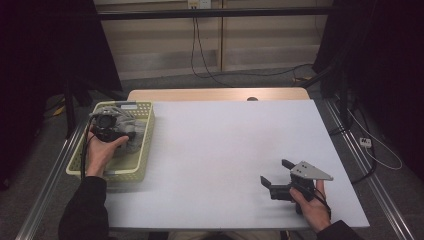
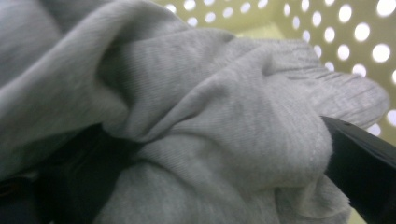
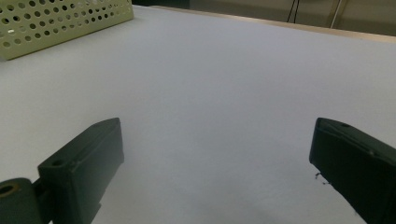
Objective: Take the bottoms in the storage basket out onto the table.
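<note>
The left tongs (image 1: 131, 136) are down inside the yellow basket (image 1: 145, 150), their jaws pressed into a bundle of grey cloth (image 2: 201, 121); in the left gripper view a fold of the soft knit fills the space between the two black jaws, one jaw showing dark at the lower right and the other in shadow at the lower left, so they look closed, or closing, on the cloth, though how firmly the fold is pinched I cannot tell. The cloth lies crumpled in the basket, which stands at the left edge of the bench (image 1: 225, 150), its perforated wall showing pale behind the fabric. The right tongs (image 1: 276, 172) hang well apart from all this, low over the bare right side of the bench near the person's edge, jaws spread wide with nothing between them; the right gripper view looks across the white surface to a corner of the basket (image 3: 60, 23) far off. My reading is that the step in hand is taking hold of the cloth to lift it out of the basket. The next move would call for a sure grip on a thick enough fold, then a lift high enough to clear the basket's rim without dragging the basket along, and a carry toward the open middle of the bench, where the right tongs could take a second hold.
</note>
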Action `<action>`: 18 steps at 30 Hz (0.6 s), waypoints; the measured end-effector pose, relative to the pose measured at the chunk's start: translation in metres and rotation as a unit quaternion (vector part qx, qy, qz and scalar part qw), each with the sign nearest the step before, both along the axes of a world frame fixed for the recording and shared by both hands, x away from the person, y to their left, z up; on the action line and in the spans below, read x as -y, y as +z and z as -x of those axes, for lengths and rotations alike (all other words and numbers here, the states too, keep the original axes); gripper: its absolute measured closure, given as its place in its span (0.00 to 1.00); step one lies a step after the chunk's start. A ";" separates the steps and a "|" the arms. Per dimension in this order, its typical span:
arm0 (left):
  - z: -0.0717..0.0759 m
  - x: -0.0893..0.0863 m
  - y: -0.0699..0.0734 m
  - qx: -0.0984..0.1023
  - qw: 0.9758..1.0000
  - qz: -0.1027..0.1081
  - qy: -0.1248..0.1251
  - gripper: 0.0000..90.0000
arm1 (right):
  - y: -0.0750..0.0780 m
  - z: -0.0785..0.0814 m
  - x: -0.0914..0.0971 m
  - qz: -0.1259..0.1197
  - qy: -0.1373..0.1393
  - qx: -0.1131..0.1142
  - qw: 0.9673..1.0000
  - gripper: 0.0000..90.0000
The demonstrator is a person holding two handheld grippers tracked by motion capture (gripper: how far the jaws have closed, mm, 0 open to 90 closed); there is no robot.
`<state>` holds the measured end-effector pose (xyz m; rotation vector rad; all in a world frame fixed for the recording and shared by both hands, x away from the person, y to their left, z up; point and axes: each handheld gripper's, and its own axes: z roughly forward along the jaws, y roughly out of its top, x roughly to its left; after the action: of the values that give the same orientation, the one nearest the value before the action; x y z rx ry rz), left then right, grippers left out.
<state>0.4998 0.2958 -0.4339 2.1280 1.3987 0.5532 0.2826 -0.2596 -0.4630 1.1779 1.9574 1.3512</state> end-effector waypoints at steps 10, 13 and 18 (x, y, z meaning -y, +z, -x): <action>0.001 0.010 -0.006 -0.042 0.997 -0.061 -0.029 0.12 | 0.000 0.000 -0.001 0.001 0.001 -0.002 1.000 0.03; 0.002 0.008 -0.005 -0.041 0.997 -0.062 -0.028 0.26 | 0.000 0.000 -0.001 0.002 0.003 -0.003 1.000 0.03; 0.005 0.009 -0.003 -0.058 0.997 -0.039 -0.032 0.51 | -0.001 0.000 -0.001 0.003 0.003 -0.003 1.000 0.03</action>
<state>0.4946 0.2869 -0.4364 2.2904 1.3865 0.4721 0.2829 -0.2587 -0.4636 1.1761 1.9703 1.3450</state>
